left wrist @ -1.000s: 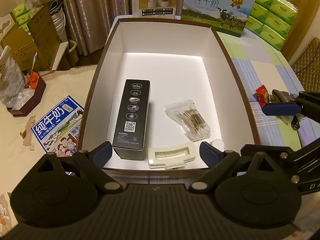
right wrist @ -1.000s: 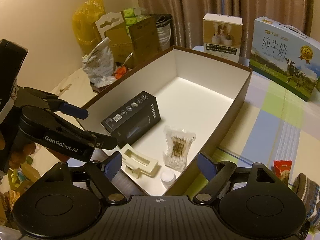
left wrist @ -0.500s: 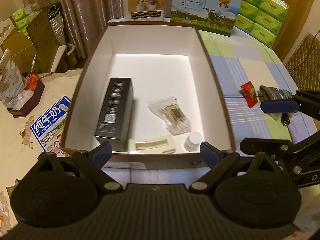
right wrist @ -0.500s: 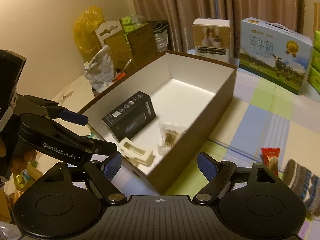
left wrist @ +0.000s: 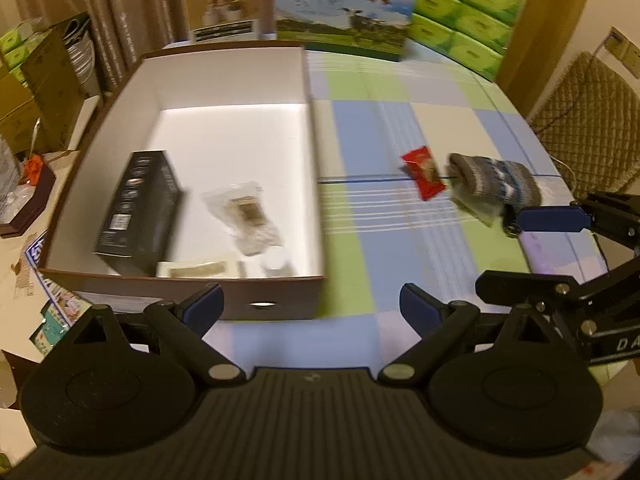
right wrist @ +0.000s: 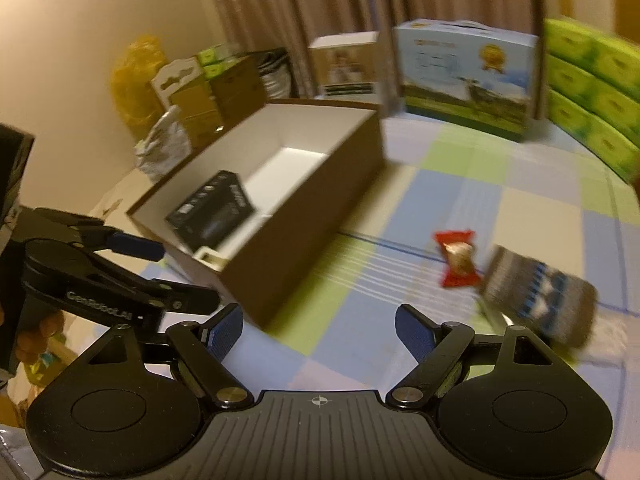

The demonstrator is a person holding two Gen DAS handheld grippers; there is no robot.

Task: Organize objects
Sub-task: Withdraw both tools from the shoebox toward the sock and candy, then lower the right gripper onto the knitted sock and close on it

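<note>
Storage box: a brown box (left wrist: 280, 302) with a white inside stands open on the left part of the table; its near wall hides the lower edge of what lies against it.
Black carton: a dark carton (left wrist: 140, 212) lies flat in the box's near-left area; its print is too blurred to read.
Clear bag: a transparent bag (left wrist: 244, 216) of pale sticks lies just right of the carton, smeared by motion.
Cream piece: a flat cream item (left wrist: 196, 270) sits at the near wall, half cut off by it; what it is cannot be told.
White cap: a small white round thing (left wrist: 276, 262) beside the cream piece, partly hidden by the wall.
Red packet: a red wrapper (left wrist: 422, 174) lies on the checked tablecloth (left wrist: 400, 128), outside the box and to its right.
Sock: a grey and blue knitted sock (left wrist: 496, 184) lies just right of the packet; in the right wrist view its far end is blurred.
Left gripper: left gripper (left wrist: 312, 306) has its fingers spread wide with nothing between them, in front of the box's near-right corner.
Right gripper: right gripper (right wrist: 318, 332) is also spread, nothing between its fingers, above bare cloth near the packet and sock.
Background: a milk carton case (left wrist: 344, 12), a smaller box (left wrist: 222, 8) and stacked green tissue packs (left wrist: 468, 12) line the table's far edge; their lettering is unreadable.
</note>
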